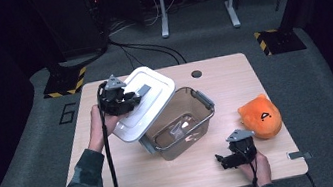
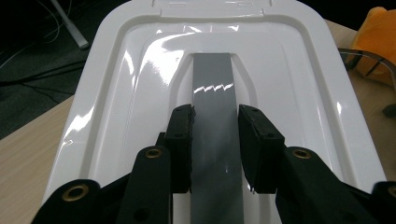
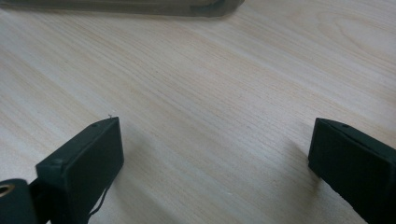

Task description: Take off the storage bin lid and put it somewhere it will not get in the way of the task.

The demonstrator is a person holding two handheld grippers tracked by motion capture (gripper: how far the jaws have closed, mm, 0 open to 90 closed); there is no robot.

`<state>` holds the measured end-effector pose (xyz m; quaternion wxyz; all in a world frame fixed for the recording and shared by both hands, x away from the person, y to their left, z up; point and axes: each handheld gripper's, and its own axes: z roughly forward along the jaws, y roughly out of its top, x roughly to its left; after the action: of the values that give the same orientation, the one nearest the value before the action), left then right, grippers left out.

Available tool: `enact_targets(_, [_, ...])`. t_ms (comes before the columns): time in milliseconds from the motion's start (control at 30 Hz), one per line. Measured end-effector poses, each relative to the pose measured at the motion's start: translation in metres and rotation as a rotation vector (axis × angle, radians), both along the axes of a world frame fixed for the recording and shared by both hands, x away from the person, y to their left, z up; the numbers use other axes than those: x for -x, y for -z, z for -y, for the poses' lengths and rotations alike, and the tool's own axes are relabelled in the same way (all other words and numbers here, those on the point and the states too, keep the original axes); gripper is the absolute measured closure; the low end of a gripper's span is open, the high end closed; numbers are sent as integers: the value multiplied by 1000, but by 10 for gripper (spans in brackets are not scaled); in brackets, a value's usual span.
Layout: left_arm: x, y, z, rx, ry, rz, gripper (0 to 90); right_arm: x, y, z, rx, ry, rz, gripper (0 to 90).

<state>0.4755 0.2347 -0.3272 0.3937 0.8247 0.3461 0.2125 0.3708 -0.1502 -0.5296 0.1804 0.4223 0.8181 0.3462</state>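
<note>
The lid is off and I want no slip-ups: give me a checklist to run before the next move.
1. Left gripper fingers clamp the grey handle strip of the white plastic lid: ok.
2. Lid clear of the clear plastic box: not ok, its edge overlaps the rim in the high view.
3. Box opening free: ok on the right part.
4. Right gripper open and empty over the pale wooden table: ok.
5. Orange plush toy within the right gripper's reach: ok, likely.
6. Box contents: cannot tell.

Large "6" on grey floor [image 1: 67, 112]
</note>
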Motion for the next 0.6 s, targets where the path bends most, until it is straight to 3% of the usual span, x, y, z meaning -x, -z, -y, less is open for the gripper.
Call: enact_targets(600, [-4, 2, -40, 6, -99, -6, 666, 0, 0, 0, -1, 4, -3, 26])
